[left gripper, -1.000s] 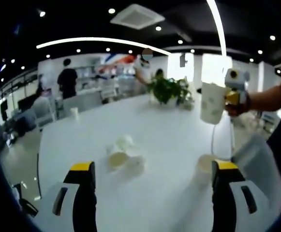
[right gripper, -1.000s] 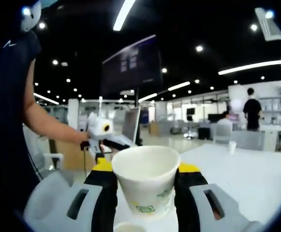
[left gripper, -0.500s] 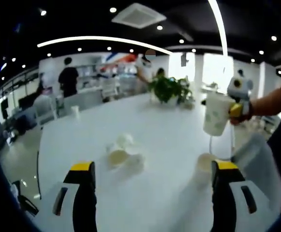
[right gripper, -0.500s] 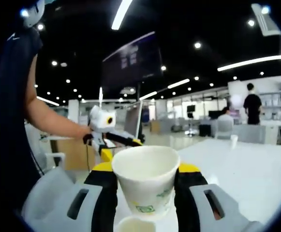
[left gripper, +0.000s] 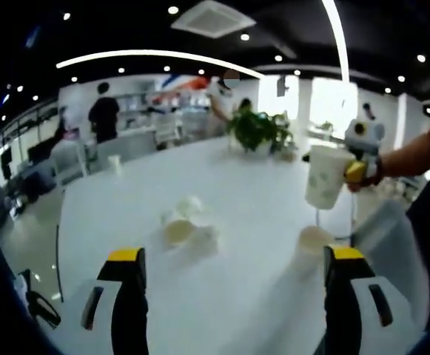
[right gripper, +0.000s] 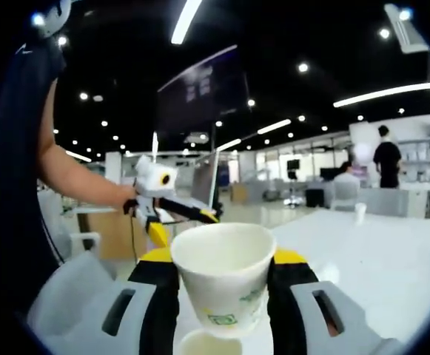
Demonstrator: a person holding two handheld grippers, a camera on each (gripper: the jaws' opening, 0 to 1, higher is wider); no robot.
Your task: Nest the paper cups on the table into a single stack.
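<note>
**Holding one cup above another over the table**

Right gripper (right gripper: 223,288): jaws clamped on an upright paper cup (right gripper: 223,277), mouth up, green print on its side. Seen from the left gripper view, this held cup (left gripper: 324,176) hangs in the air over the right part of the white table (left gripper: 126,214), w/ a second cup (left gripper: 312,238) standing upright on the table below it, apart from it. In the right gripper view the rim of that lower cup (right gripper: 209,343) shows just under the held one.

Left gripper (left gripper: 233,303): jaws wide apart, nothing between them, low over the table's near edge. It also shows in the right gripper view (right gripper: 172,214), held by the person's hand (right gripper: 129,203).

Mid-table: two cups lying on their sides (left gripper: 183,222), touching each other. Far end: one more cup (left gripper: 114,163) standing upright, well apart from the rest; a potted plant (left gripper: 257,132) beyond.
</note>
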